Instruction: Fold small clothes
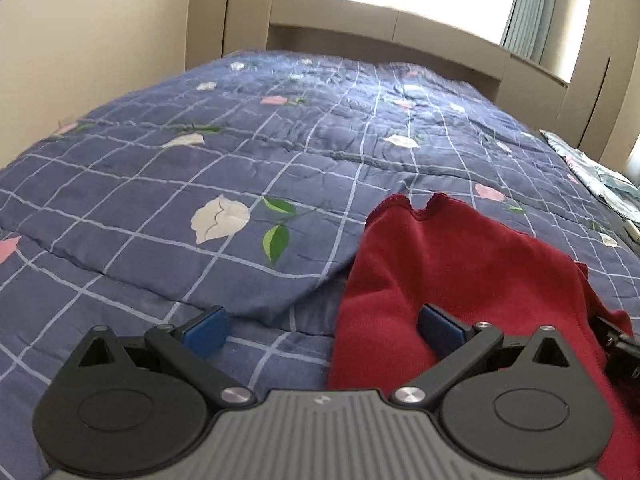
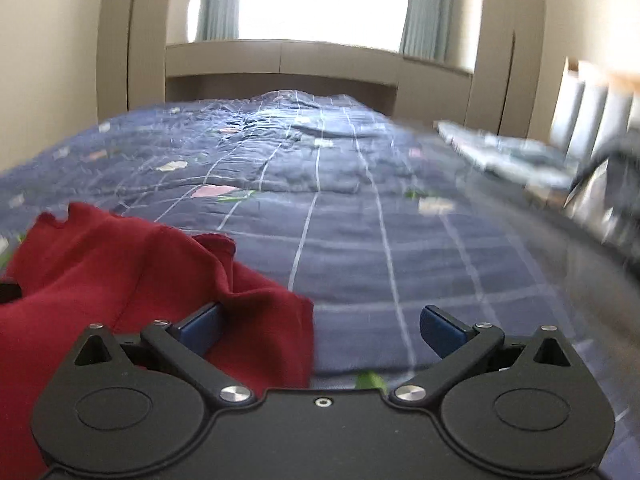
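Bed's blue quilt (image 1: 240,152) carries red garment (image 1: 460,264) (crumpled); left gripper (image 1: 324,330) and right gripper (image 2: 320,330) angled down, jaws spread, gripping nothing.

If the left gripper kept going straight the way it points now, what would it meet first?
Probably the quilt: the open left gripper points down at bare cover, with the red garment just beside its right finger. Depth is hard to judge.

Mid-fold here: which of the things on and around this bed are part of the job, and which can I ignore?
Part of the job:
red garment, lying rumpled on the quilt
left tool, open
right tool, open

Just lying about:
blue floral quilt
patterned bedding at the bed's right edge
curtains
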`<state>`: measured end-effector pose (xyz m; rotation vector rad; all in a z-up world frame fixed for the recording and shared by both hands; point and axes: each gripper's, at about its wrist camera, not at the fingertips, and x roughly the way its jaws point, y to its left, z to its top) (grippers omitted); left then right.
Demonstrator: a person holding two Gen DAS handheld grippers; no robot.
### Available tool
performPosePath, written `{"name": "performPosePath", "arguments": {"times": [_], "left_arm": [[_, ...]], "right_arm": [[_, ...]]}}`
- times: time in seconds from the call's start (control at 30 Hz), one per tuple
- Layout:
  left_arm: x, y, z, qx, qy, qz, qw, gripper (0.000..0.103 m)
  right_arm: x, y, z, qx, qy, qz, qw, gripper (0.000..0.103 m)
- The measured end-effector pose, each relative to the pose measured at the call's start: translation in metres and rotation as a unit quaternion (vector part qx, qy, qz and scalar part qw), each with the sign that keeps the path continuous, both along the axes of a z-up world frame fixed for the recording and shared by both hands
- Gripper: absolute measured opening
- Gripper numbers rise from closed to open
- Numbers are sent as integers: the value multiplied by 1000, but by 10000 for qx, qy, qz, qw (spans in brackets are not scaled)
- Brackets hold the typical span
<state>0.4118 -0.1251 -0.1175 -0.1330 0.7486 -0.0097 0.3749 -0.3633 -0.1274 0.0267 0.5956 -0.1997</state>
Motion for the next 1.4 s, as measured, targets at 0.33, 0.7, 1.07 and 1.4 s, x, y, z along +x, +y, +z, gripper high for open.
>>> {"name": "performPosePath", "arguments": {"times": [0.33, 0.7, 1.07, 1.4], "left_arm": [[-2, 8, 8, -112, 102, -38, 9999, 102], [-96, 43, 40, -483, 182, -248, 9984, 103], [-134, 50, 18, -161, 530, -290, 9980, 103], [-143, 58, 28, -289, 684, -173, 9971, 102]], "right_arm": [[1, -8, 4, -12, -118, -41, 9999, 102], [-116, 60, 47, 104, -470, 18, 9988, 102], [-171, 63, 4, 353, -46, -501, 9981, 102], [-176, 55, 9, 673, -50, -485, 9965, 102]]}}
